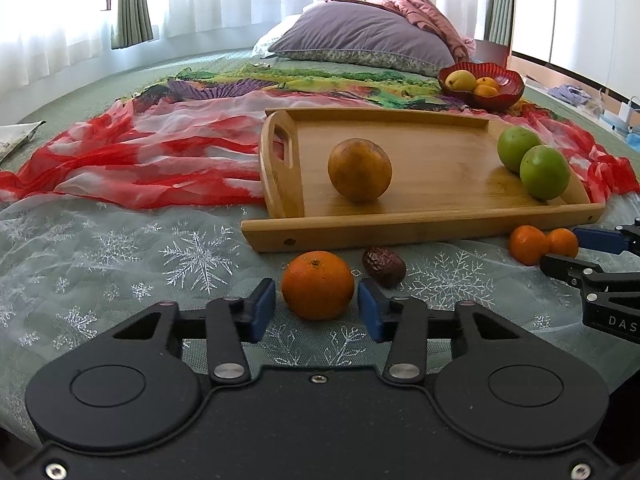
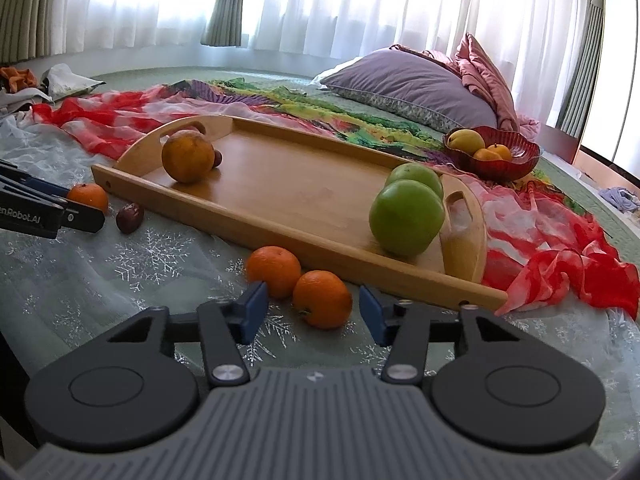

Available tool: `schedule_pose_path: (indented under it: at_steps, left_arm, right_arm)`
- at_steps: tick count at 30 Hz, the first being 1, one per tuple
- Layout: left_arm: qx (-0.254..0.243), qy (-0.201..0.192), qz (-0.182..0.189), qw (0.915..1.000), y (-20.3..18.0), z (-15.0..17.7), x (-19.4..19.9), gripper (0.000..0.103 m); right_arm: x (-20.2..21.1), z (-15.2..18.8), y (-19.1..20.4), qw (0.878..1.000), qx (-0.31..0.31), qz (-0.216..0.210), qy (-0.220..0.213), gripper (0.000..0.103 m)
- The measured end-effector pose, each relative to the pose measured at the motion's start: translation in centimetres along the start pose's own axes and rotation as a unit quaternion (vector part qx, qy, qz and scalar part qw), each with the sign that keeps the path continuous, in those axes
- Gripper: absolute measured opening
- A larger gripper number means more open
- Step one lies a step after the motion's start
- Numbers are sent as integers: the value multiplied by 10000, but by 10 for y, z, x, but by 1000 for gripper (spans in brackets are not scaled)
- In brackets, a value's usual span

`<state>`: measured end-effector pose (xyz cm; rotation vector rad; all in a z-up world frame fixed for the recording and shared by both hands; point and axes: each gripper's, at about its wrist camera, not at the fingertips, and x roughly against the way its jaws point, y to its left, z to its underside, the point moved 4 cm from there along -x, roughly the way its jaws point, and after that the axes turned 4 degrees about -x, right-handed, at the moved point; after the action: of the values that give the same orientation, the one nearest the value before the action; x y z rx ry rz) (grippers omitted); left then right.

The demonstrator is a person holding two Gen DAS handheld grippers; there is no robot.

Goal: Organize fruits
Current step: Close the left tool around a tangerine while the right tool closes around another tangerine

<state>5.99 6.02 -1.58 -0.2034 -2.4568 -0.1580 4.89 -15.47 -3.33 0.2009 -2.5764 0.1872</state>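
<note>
A wooden tray [image 1: 440, 224] [image 2: 280, 224] lies on the bed and holds a large orange [image 1: 359, 169] [image 2: 187, 155] and two green apples [image 1: 544, 172] [image 2: 406, 216]. My left gripper [image 1: 316, 306] is open around a tangerine [image 1: 318, 284] on the bedspread, pads apart from it; a dark date [image 1: 384, 266] [image 2: 129, 217] lies just beyond. My right gripper [image 2: 312, 312] is open with a tangerine [image 2: 322, 299] between its fingertips and another tangerine [image 2: 273, 271] by the left pad. In the right wrist view a small dark fruit [image 2: 217, 158] sits behind the orange.
A red glass bowl [image 1: 508, 96] [image 2: 516, 164] with a yellow pear and small oranges stands behind the tray. Red-white and multicoloured scarves [image 1: 152, 160] lie beside the tray. A purple pillow [image 1: 360, 36] lies at the back. Curtains hang behind the bed.
</note>
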Motion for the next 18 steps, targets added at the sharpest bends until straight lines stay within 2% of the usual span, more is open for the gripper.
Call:
schedule_pose_path:
  at_steps: [5, 11, 18]
  left_arm:
    - [-6, -21, -7, 10000, -1, -1, 1, 38]
    - [32, -29, -7, 10000, -1, -2, 2, 37]
    - [-4, -44, -35, 10000, -1, -1, 0, 37]
  right_arm:
    - [2, 0, 1, 10000, 18, -20, -15, 49]
    - [5, 0, -1, 10000, 13, 3, -31, 40]
    - [3, 1, -3, 10000, 25, 31, -16, 37]
